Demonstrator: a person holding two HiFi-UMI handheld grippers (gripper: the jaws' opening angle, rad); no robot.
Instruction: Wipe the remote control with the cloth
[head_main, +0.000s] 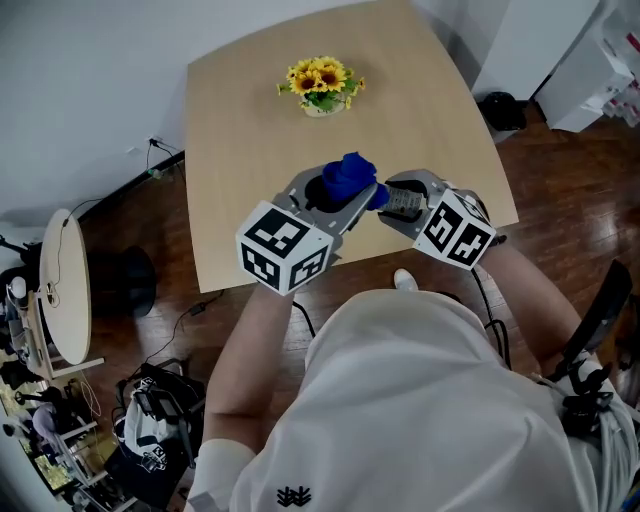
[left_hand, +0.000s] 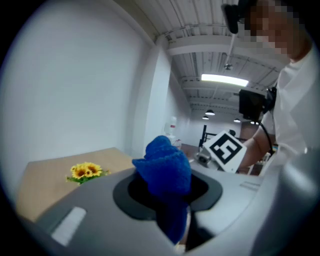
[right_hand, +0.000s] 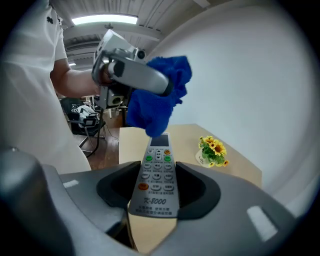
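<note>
My left gripper (head_main: 345, 195) is shut on a bunched blue cloth (head_main: 349, 176), which sticks up between its jaws (left_hand: 165, 172). A grey remote control (right_hand: 157, 175) with coloured buttons is held in my right gripper (head_main: 400, 203), which is shut on its lower half, buttons facing up. In the right gripper view the cloth (right_hand: 157, 97) hangs down over the remote's far end, touching it near the small screen. Both grippers are held above the near edge of the wooden table (head_main: 240, 120). In the head view only a sliver of the remote (head_main: 402, 199) shows.
A small pot of yellow sunflowers (head_main: 322, 85) stands at the far middle of the table. A round side table (head_main: 65, 285) and cluttered gear sit on the floor to the left. White furniture (head_main: 590, 70) stands at the far right.
</note>
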